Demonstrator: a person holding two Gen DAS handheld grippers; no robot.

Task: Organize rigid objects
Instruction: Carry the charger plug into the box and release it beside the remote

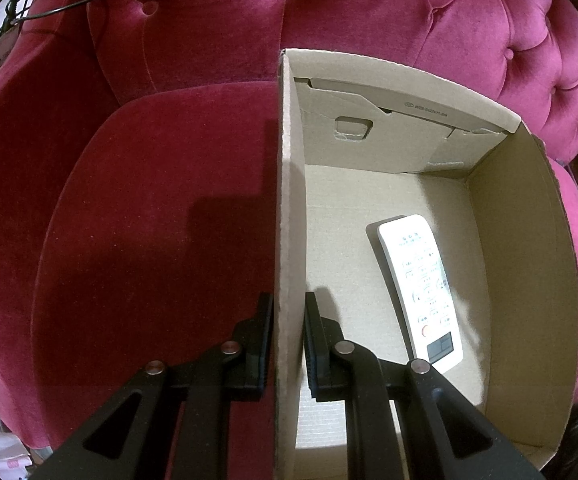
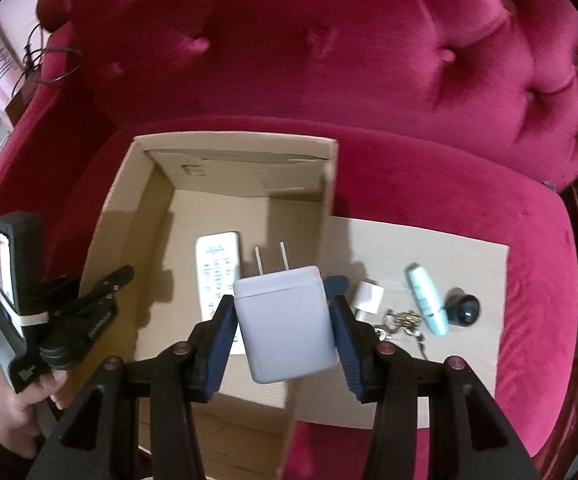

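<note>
An open cardboard box (image 1: 289, 184) sits on a red velvet sofa; it also shows in the right wrist view (image 2: 129, 208). A white remote (image 1: 419, 288) lies inside it, seen too in the right wrist view (image 2: 217, 268). My left gripper (image 1: 287, 344) is shut on the box's left wall, one finger on each side; it shows from outside in the right wrist view (image 2: 101, 292). My right gripper (image 2: 285, 320) is shut on a white plug adapter (image 2: 285, 324), prongs forward, held above the box's right wall.
A flat cardboard sheet (image 2: 469, 360) lies right of the box on the seat. On it are a small white adapter (image 2: 369, 296), keys (image 2: 403, 318), a pale blue tube (image 2: 425, 300) and a black round object (image 2: 465, 306). The tufted sofa back (image 2: 329, 40) rises behind.
</note>
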